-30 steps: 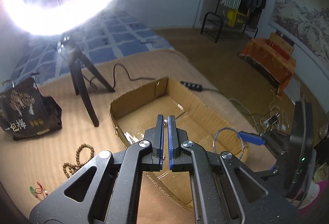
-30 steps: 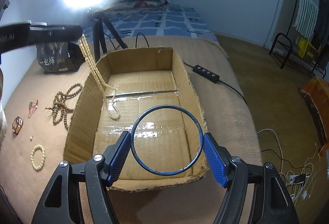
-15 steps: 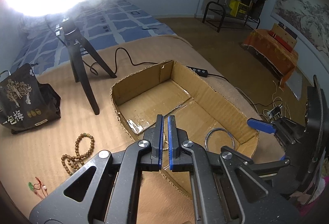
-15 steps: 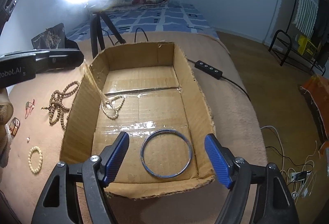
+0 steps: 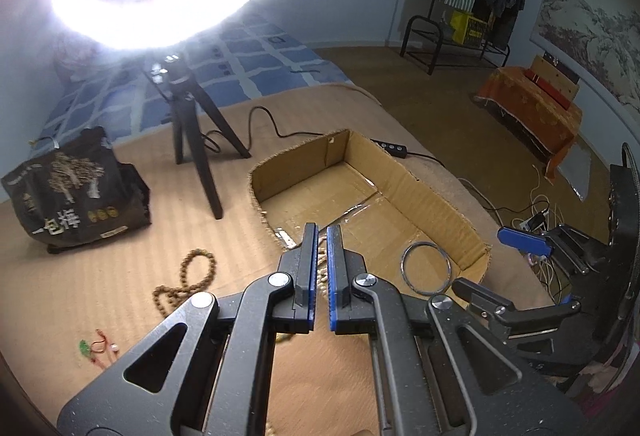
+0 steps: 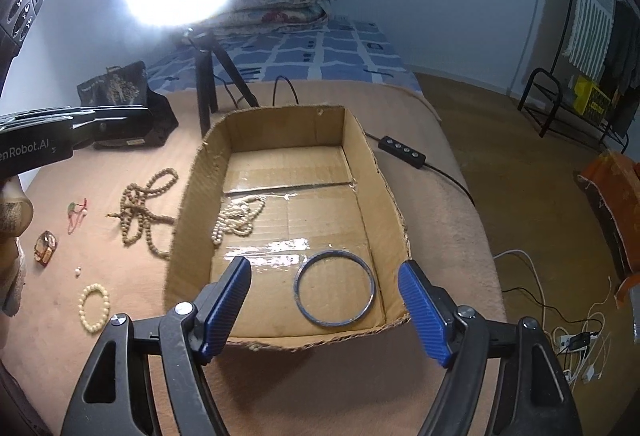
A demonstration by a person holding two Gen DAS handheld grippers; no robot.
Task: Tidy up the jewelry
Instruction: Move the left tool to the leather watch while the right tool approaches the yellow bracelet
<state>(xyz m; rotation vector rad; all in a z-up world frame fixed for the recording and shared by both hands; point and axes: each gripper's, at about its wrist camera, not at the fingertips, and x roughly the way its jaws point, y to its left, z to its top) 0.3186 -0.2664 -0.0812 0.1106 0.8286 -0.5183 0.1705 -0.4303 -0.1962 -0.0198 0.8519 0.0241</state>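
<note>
An open cardboard box (image 6: 280,126) sits on the tan bed cover. Inside it lie a blue bangle (image 6: 335,288) near the front wall and a cream bead necklace (image 6: 240,214) piled at the left. My right gripper (image 6: 324,266) hovers open above the front wall, with the bangle lying free below and between its fingers. My left gripper (image 5: 322,232) is shut to a thin slit and holds nothing. It hangs over the box's left wall (image 5: 260,196), and the bangle (image 5: 426,268) shows to its right. In the right wrist view the left gripper (image 6: 148,115) sits left of the box with no strand hanging from it.
On the cover left of the box lie a brown bead necklace (image 6: 140,204), a cream bracelet (image 6: 94,302), a red string charm (image 6: 76,212) and a small amber piece (image 6: 45,250). Behind stand a ring-light tripod (image 6: 208,88) and a black bag (image 6: 120,92). A cable switch (image 6: 402,150) lies to the right.
The right gripper let the bangle go into the box, then rose and drew back. The cream necklace that hung from the left gripper now lies piled in the box.
</note>
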